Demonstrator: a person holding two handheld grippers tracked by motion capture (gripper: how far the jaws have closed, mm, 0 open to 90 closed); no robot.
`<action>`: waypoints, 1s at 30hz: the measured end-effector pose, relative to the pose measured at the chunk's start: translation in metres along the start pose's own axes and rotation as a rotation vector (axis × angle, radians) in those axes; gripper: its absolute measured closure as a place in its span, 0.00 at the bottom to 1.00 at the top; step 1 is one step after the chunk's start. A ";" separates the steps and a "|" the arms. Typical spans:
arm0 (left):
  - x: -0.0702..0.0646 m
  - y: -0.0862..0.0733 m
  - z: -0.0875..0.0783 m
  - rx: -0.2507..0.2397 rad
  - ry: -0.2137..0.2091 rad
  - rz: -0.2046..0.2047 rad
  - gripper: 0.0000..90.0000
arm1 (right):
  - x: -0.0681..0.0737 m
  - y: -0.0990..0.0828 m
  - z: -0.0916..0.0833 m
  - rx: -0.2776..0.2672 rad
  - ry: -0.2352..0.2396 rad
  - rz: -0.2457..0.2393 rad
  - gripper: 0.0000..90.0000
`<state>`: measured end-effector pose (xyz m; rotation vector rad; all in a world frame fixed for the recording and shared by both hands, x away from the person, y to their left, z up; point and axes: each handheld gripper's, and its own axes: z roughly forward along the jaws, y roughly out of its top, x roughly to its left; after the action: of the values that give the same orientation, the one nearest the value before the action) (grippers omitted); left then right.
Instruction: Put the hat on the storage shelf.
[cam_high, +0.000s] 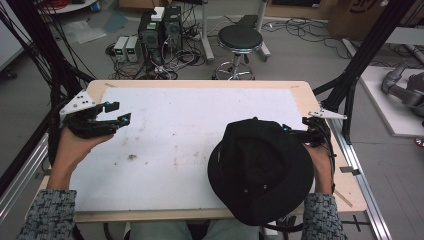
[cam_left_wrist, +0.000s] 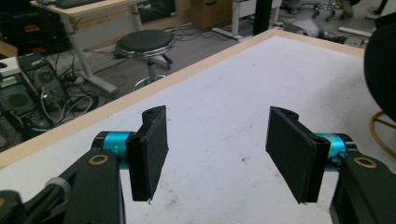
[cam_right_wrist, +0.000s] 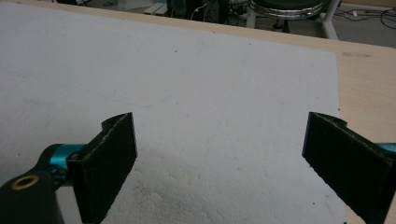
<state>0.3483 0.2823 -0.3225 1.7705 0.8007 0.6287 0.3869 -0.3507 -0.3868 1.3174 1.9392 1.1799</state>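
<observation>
- Table (cam_high: 320, 107): a light wood top, covered for most of its area by a white sheet (cam_high: 190, 135). The sheet carries dark smudges and scuffs, the heaviest left of the black hat.
- Black hat (cam_high: 260, 170): a wide-brimmed hat seen from above, at the table's near right. It overlaps the near edge of the table and covers part of the white sheet. It hides the person's head, so the hat appears to be worn rather than lying on the table.
- Stool (cam_high: 240, 40): a round black seat on a chrome base, on the floor beyond the table's far edge. It also shows at the upper left of the left gripper view (cam_left_wrist: 145, 44).
- Computer towers (cam_high: 160, 27): 2 dark units with tangled cables, on the floor beyond the table's far edge, left of the stool.
- Left gripper (cam_high: 119, 114): held in the person's left hand (cam_high: 75, 145) over the table's left edge, well left of the hat. A grey 3-cornered plate sits on top. In its own view (cam_left_wrist: 217, 151) the 2 jaws stand wide apart with nothing between them, above the white sheet.
- Right gripper (cam_high: 295, 134): held at the table's right side, just beside the hat's brim, which partly hides it. In its own view (cam_right_wrist: 219, 163) the 2 jaws stand wide apart, empty, above the white sheet.
</observation>
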 end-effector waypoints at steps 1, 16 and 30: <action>0.001 -0.002 -0.001 0.003 0.012 -0.001 0.43 | 0.000 0.000 0.000 -0.002 0.002 -0.006 0.11; 0.006 -0.023 0.001 0.040 0.079 -0.031 0.31 | 0.007 0.002 0.005 0.014 0.007 -0.026 0.11; 0.008 -0.025 -0.001 0.041 0.092 -0.025 0.29 | 0.007 0.002 0.005 0.017 0.008 -0.026 0.11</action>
<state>0.3475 0.2947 -0.3456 1.7767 0.9033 0.6854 0.3890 -0.3421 -0.3869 1.2936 1.9702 1.1608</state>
